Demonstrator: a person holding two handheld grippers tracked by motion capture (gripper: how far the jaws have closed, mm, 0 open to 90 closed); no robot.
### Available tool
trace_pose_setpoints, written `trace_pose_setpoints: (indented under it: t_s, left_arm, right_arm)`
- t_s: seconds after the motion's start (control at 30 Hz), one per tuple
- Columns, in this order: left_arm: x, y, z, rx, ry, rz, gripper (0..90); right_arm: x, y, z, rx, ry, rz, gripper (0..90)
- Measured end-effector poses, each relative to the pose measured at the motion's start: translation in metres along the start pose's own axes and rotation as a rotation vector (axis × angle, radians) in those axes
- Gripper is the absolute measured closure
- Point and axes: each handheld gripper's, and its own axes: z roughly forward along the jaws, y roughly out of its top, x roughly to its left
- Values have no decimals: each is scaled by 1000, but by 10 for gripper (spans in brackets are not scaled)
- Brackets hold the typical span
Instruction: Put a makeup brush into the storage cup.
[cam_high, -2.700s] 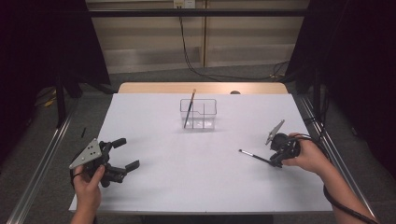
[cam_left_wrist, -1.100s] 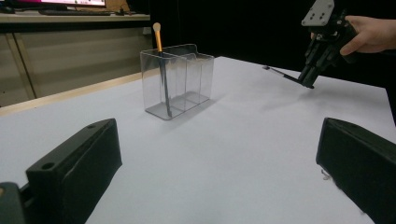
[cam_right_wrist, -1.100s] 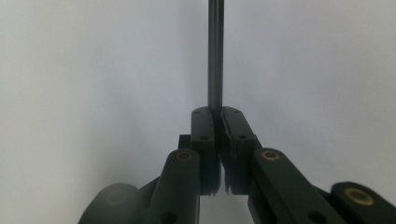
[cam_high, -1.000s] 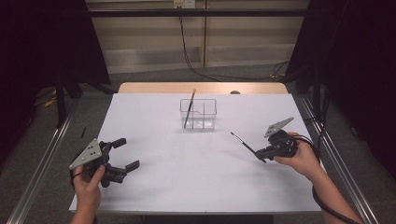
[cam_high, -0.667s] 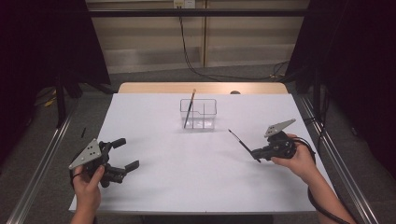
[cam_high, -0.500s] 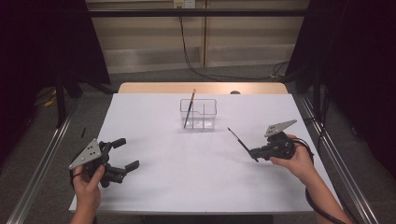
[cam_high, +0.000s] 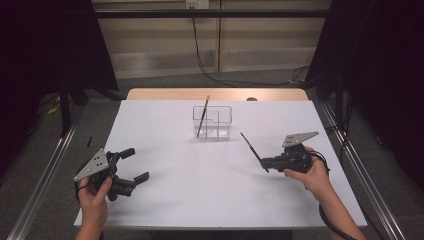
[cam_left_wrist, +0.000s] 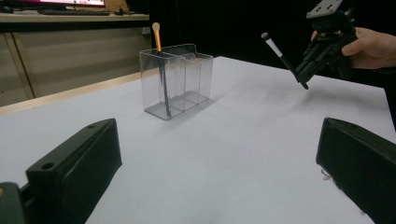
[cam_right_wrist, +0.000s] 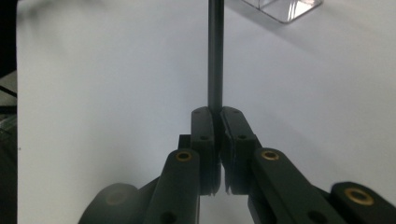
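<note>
A clear plastic organizer (cam_high: 212, 121) (cam_left_wrist: 176, 79) with compartments stands on the white table (cam_high: 210, 175), toward the far middle. An orange-handled brush (cam_high: 203, 116) (cam_left_wrist: 160, 56) leans in its left compartment. My right gripper (cam_high: 265, 164) (cam_right_wrist: 215, 116) hovers at the right of the table, shut on a thin black brush (cam_high: 251, 148) (cam_right_wrist: 215, 56) (cam_left_wrist: 281, 55) whose free end points up and toward the organizer. My left gripper (cam_high: 132, 165) rests near the front left, open with nothing between its fingers (cam_left_wrist: 77, 168).
A wooden strip (cam_high: 215, 94) runs along the table's far edge. Metal rails (cam_high: 42, 175) flank both sides of the table. A small dark object (cam_high: 251, 99) sits at the far edge.
My right gripper lifted the black brush off the table and drew it left toward the organizer, its free end rising. The left gripper stayed put.
</note>
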Motion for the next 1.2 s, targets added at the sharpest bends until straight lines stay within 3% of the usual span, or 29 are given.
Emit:
trace_pose_setpoints:
  t_s: [0.5,0.97,1.2]
  left_arm:
    - [0,-1,0,-2,-3,-3,0]
    - [0,-1,1,-3,-3,-3,0]
    - [-1,0,2,1,-4,-2,0]
  right_arm:
    - [10,1,13,-118,38,7,843]
    - [13,-1,16,-222,73,44,844]
    - [17,0,21,-241,83,41,844]
